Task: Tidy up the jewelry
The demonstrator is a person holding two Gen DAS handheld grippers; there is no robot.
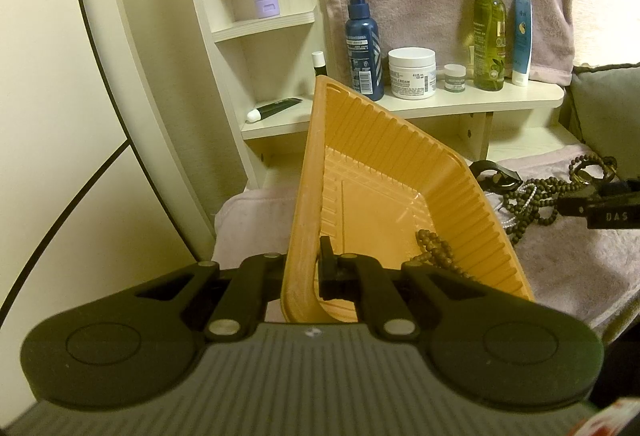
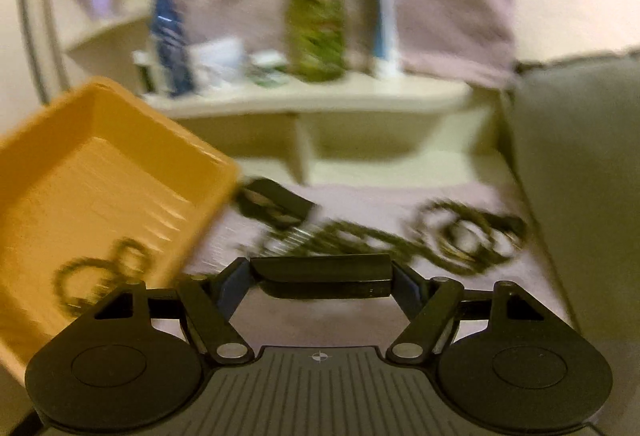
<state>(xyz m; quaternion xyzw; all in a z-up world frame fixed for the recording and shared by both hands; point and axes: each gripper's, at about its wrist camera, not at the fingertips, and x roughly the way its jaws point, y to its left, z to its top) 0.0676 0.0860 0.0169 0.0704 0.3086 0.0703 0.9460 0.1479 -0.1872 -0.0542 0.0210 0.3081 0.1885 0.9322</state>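
**Left tool tilts the tray while the right tool hangs spread over the loose beads**

Left tool (image 1: 316,272) is pressed together on the near rim of the orange tray (image 1: 400,163), which it holds tipped up off the towel-covered surface (image 1: 580,268). One brown bead strand (image 1: 436,256) already lies in the tray's low corner, near the pinched rim. The rest of the jewelry, a tangle of dark bead necklaces (image 2: 380,240) with a black bracelet (image 2: 272,201) and a paler chain, lies on the towel just beside the tray's right edge.

Right tool (image 2: 320,272) is spread wide, with a flat dark piece seeming to span the gap between its fingers; the blur makes it impossible to tell what that is, or whether it is gripped.

To do this step well, I would bring the right tool down on a single strand at the edge of the tangle, close on several beads at once, and lift slowly so that neighbours fall away. The tray should stay tilted toward the pile, but not so steeply that the strand inside slides out.

Both tools point forward and moderately downward, the left one steady at the tray, the right one above the towel.
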